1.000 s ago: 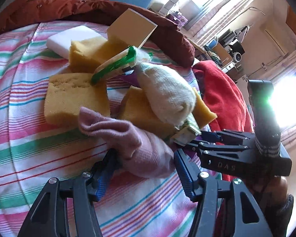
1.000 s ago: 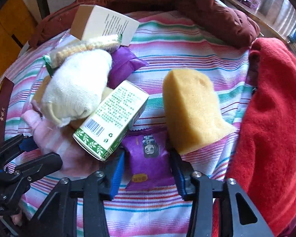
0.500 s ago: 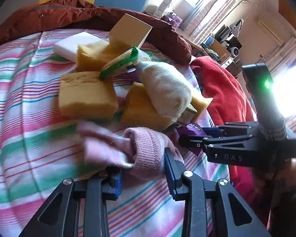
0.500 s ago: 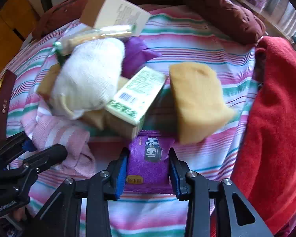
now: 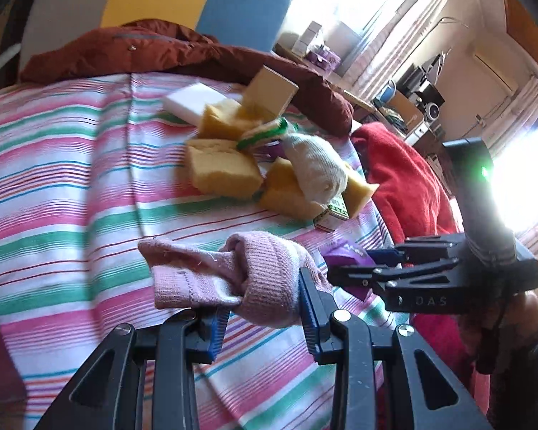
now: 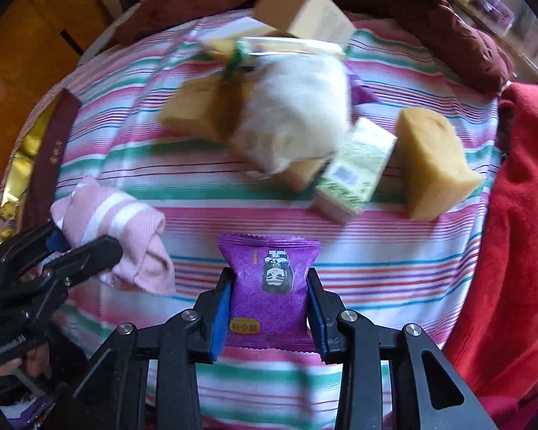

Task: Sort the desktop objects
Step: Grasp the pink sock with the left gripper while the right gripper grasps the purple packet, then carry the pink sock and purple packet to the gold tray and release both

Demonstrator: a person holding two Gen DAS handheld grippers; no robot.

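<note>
My left gripper (image 5: 263, 308) is shut on a pink sock (image 5: 254, 276) and holds it above the striped cloth; the sock also shows in the right wrist view (image 6: 118, 229). My right gripper (image 6: 269, 308) is shut on a purple snack packet (image 6: 270, 279), lifted clear of the pile. The pile holds yellow sponges (image 5: 222, 168) (image 6: 434, 161), a rolled white sock (image 6: 297, 118), a green-printed carton (image 6: 355, 165), a tan box (image 6: 305, 10) and a green-edged wrapper (image 5: 265, 132).
A striped cloth (image 5: 71, 186) covers the surface. A brown jacket (image 5: 125, 50) lies along the far edge. A red blanket (image 6: 520, 215) lies at the right. A white block (image 5: 190, 100) sits behind the sponges. A gold bag (image 6: 21, 165) lies at the left.
Both grippers closed on their objects and pulled back from the pile: the left with the pink sock, the right with the purple packet. The pile now lies farther away.
</note>
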